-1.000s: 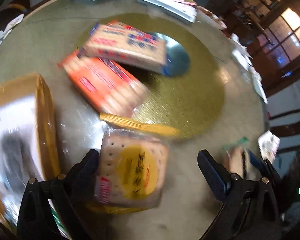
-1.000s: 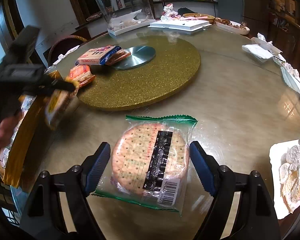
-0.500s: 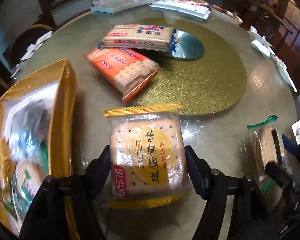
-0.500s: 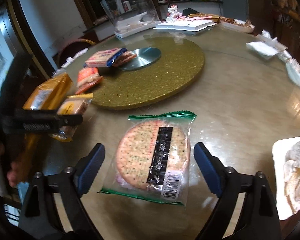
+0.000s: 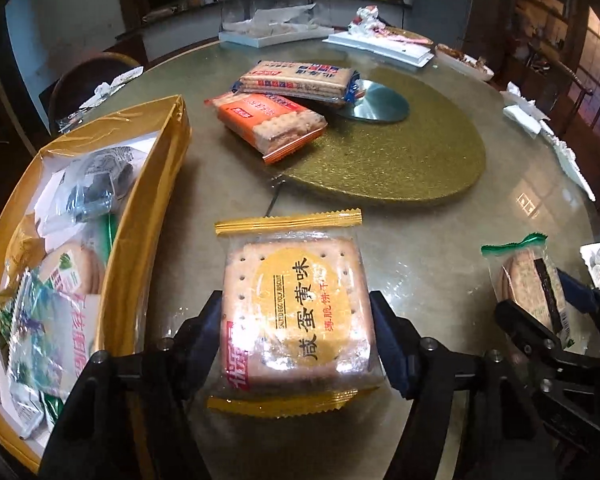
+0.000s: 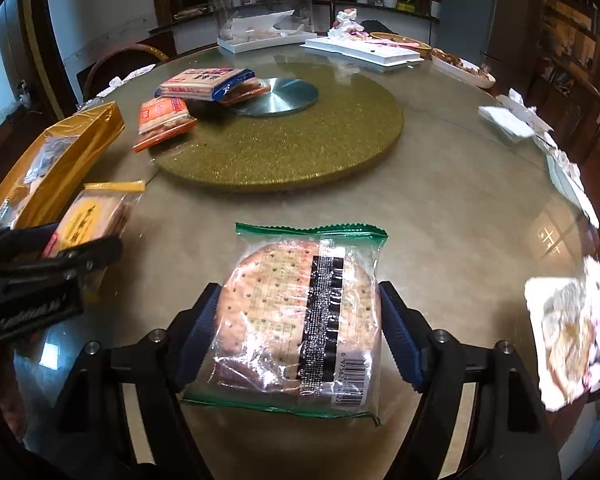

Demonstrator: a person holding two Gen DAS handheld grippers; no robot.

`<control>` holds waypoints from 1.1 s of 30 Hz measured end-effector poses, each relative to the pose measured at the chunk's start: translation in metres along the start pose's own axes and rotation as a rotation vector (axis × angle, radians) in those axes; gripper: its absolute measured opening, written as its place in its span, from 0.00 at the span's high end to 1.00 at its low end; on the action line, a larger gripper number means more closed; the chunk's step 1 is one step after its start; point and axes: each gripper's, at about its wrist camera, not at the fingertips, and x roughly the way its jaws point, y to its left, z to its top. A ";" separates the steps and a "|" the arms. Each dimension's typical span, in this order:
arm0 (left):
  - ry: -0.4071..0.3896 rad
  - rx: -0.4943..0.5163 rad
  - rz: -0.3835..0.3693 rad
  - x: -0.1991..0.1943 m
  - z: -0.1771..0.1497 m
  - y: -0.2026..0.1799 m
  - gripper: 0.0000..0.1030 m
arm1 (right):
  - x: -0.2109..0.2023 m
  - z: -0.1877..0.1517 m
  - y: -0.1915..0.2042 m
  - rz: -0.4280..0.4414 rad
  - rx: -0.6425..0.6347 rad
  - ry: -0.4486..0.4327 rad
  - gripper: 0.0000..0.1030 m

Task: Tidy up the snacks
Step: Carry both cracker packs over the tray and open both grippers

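My left gripper (image 5: pixel 298 338) is shut on a yellow-edged pack of square egg-yolk biscuits (image 5: pixel 296 312), held just above the glass table beside the gold snack box (image 5: pixel 156 184). My right gripper (image 6: pixel 300 334) is shut on a green-edged pack of round crackers (image 6: pixel 300 316) at the table's near side. The green pack also shows in the left wrist view (image 5: pixel 530 284), and the yellow pack in the right wrist view (image 6: pixel 92 216). An orange cracker pack (image 5: pixel 268 120) and a blue-ended cracker pack (image 5: pixel 296 76) lie by the gold turntable (image 5: pixel 392 160).
The gold box holds several small snack packets (image 5: pixel 60 300). White trays (image 6: pixel 360 50) and a clear container (image 6: pixel 260 4) stand at the table's far side. Tissues (image 6: pixel 512 116) and a white plate of food (image 6: pixel 568 328) sit on the right.
My left gripper has swung level and closed on the yellow biscuit pack. My right gripper has closed on the green cracker pack it was straddling.
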 end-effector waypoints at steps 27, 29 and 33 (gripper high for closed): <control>-0.243 -0.389 -0.013 -0.108 0.006 0.230 0.33 | -0.016 0.097 0.194 0.551 -0.184 -0.054 0.25; -0.223 -0.392 0.004 -0.094 0.011 0.243 0.33 | -0.003 0.113 0.215 0.544 -0.201 -0.039 0.25; -0.157 -0.407 0.010 -0.063 0.011 0.260 0.33 | 0.032 0.145 0.252 0.525 -0.235 0.003 0.25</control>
